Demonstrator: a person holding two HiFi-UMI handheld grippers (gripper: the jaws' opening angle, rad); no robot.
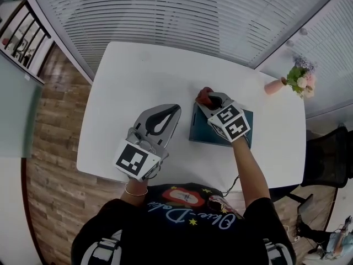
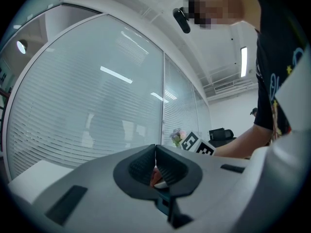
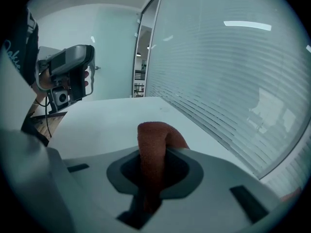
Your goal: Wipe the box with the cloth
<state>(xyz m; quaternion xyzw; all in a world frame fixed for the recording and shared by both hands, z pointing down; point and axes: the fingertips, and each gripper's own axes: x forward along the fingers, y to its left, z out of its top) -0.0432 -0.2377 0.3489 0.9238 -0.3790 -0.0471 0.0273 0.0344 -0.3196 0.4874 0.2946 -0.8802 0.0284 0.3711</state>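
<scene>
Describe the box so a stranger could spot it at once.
Start at the white table in front of the slatted blinds. On its right half, this side of the pink vase of flowers, lies the box under the right gripper, which holds a red cloth. It is the only dark teal, flat, rectangular thing there.

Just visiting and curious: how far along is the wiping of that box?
Done: the cloth is picked up, clamped in the right gripper. In hand: that gripper holds it at the far left corner of the box. Left: sweeping the top; whether any is wiped cannot be told. The left gripper is shut and empty, over the table beside the box.
</scene>
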